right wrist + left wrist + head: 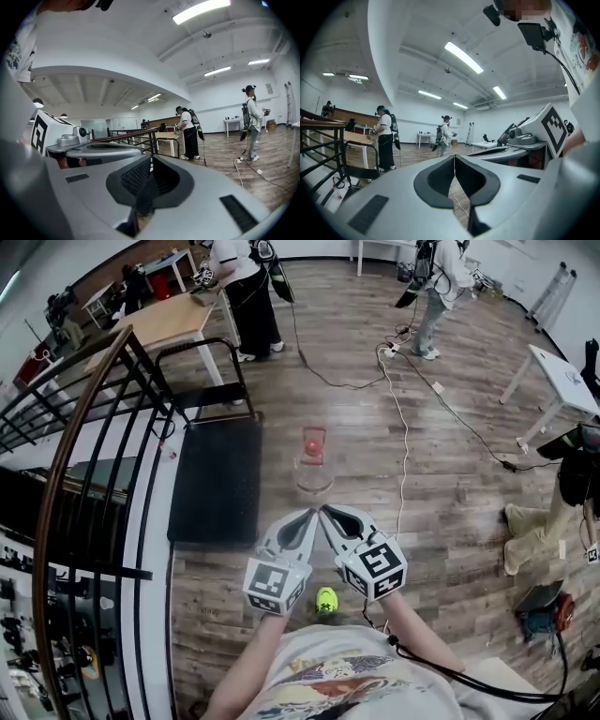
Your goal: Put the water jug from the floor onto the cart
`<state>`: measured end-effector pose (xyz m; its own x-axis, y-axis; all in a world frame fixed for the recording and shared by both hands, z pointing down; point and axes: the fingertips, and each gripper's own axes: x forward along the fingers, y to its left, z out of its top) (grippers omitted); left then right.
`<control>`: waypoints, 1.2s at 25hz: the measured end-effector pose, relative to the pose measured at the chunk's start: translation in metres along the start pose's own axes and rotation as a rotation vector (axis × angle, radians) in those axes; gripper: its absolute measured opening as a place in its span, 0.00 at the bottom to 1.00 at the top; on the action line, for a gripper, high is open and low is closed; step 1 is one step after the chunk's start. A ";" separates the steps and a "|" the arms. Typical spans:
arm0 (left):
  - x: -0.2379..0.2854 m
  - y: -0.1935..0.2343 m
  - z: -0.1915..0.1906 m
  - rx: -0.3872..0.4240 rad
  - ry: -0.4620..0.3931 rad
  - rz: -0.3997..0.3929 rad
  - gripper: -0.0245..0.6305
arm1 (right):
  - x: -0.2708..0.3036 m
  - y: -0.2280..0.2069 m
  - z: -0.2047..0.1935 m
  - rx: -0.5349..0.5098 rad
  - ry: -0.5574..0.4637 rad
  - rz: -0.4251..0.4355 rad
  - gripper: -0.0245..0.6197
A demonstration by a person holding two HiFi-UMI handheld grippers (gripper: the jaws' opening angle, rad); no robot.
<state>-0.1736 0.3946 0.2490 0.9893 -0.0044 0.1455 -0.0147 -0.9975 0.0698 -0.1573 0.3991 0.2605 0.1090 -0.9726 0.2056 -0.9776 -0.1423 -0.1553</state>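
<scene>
In the head view the water jug (314,472) stands on the wooden floor, clear with a red cap and handle (313,442). The cart (217,482) is a flat black platform to its left, with its black push handle (199,351) at the far end. Both grippers hang side by side just short of the jug, tips nearly touching each other. My left gripper (307,517) is shut and holds nothing. My right gripper (327,514) is shut and holds nothing too. The left gripper view shows shut jaws (454,158), as does the right gripper view (150,160); the jug is hidden in both.
A black railing (112,427) runs along the left beside the cart. White and black cables (403,442) snake across the floor right of the jug. Two people (246,287) work at the far end by a wooden table (164,322). A white table (562,376) and a seated person's boots (525,531) are at the right.
</scene>
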 end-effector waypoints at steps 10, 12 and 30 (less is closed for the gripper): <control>0.019 0.009 -0.001 0.008 0.024 0.002 0.06 | 0.011 -0.016 -0.004 -0.003 0.033 0.013 0.08; 0.022 0.015 -0.005 0.002 0.030 0.007 0.06 | 0.018 -0.019 -0.007 -0.004 0.041 0.018 0.08; 0.104 0.105 0.002 0.002 0.029 -0.079 0.06 | 0.115 -0.086 0.013 0.021 0.043 -0.039 0.08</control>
<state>-0.0719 0.2896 0.2696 0.9829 0.0761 0.1677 0.0633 -0.9948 0.0803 -0.0587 0.2966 0.2849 0.1384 -0.9575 0.2531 -0.9687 -0.1840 -0.1664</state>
